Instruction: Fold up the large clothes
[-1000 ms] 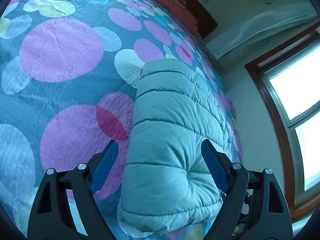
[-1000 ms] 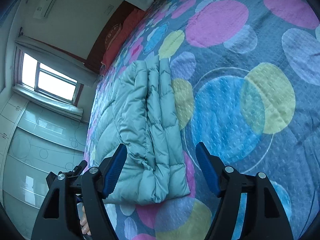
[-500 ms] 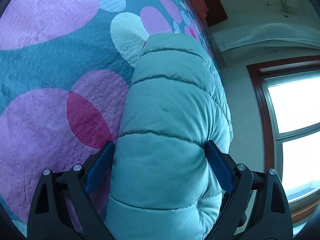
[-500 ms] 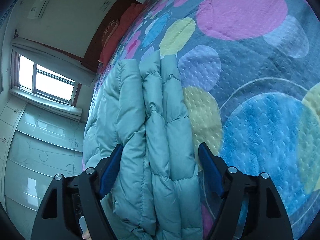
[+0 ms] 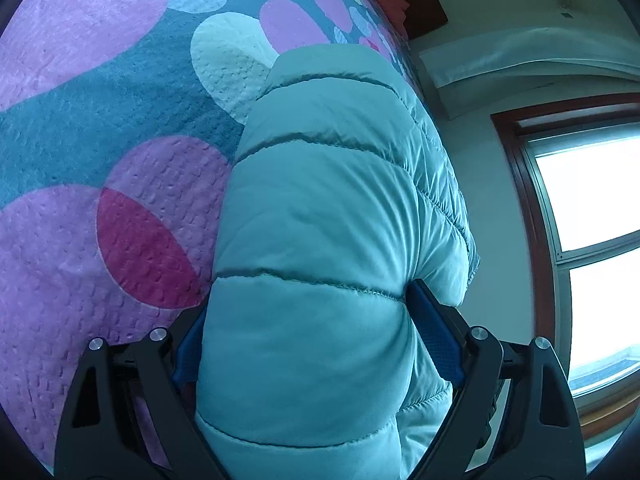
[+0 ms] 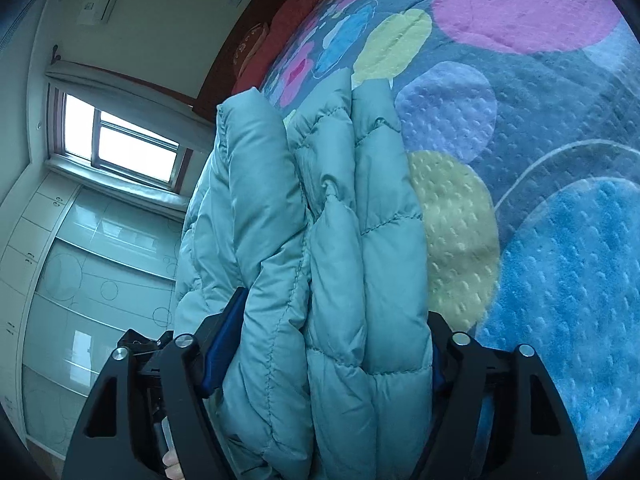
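The quilted teal jacket (image 5: pixel 320 208) lies on the bed, already folded into a long, thick bundle running from 6 o'clock toward 12 o'clock in both wrist views. In the right wrist view the jacket (image 6: pixel 320 240) shows several stacked layers with seams and edges roughly aligned.

Left gripper (image 5: pixel 320 336): jaws have just been closing, the bundle's near end is between them, and the blue pads press into the padding on both sides. Judged gripping the jacket.

Right gripper (image 6: pixel 324 344): jaws have just been closing on the other end of the bundle; the fabric bulges over both pads. Judged gripping the jacket.

Progress: lengthwise folds appear done. What remains, in my judgement, is a final fold across the length, or lifting and setting the bundle square. Neither has begun.

Surface: the bedspread (image 5: pixel 120 120), textured, teal with pink, lilac, blue and yellow circles, lies flat around the jacket from 9 to 12 o'clock in the left view. A red pillow (image 6: pixel 280 28) sits at the far end, about 11 o'clock in the right view.

Room: a window (image 5: pixel 592 208) at 3 o'clock in the left view; glossy cabinet doors (image 6: pixel 92 264) at 9 o'clock in the right view.
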### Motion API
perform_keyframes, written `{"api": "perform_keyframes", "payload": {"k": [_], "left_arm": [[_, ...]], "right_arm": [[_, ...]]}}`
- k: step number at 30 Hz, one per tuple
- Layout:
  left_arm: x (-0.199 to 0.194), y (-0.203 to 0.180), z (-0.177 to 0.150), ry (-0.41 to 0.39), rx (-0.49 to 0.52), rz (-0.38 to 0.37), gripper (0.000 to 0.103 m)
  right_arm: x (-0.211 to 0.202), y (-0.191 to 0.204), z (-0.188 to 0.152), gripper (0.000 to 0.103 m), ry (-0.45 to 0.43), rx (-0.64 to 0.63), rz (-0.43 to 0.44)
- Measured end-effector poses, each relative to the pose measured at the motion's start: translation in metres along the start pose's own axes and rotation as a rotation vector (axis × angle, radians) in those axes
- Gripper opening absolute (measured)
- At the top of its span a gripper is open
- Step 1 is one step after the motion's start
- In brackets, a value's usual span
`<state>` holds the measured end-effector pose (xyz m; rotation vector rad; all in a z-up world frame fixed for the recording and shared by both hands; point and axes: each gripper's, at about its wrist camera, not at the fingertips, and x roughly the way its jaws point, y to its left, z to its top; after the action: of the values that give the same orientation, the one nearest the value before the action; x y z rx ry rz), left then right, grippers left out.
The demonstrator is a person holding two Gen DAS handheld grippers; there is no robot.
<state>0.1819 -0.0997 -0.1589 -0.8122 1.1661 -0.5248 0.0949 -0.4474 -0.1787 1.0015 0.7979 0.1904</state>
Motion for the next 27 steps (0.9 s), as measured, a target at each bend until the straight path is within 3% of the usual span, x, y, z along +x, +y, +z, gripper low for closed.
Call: {"api": "perform_keyframes", "payload": {"k": [2, 7, 10, 19, 27], "left_arm": [[0.000, -0.001, 0.000, -0.001, 0.003, -0.001, 0.079], [-0.004, -0.005, -0.002, -0.015, 0.054, 0.009, 0.062], [-0.007, -0.007, -0.002, -0.018, 0.064, 0.003, 0.058], [-0.026, -0.011, 0.009, -0.044, 0.086, -0.025, 0.056], [-0.062, 0.001, 0.043, -0.132, 0.086, -0.013, 0.056]], "right_arm": [[0.004, -0.005, -0.001, 0.055, 0.003, 0.030, 0.036], [0.007, -0.008, -0.004, 0.042, 0.011, 0.044, 0.085], [0.011, -0.001, -0.007, 0.037, 0.004, 0.032, 0.102], [0.031, 0.023, -0.008, 0.033, -0.004, -0.012, 0.146], [0.082, 0.061, 0.003, 0.033, 0.037, -0.045, 0.205]]}}
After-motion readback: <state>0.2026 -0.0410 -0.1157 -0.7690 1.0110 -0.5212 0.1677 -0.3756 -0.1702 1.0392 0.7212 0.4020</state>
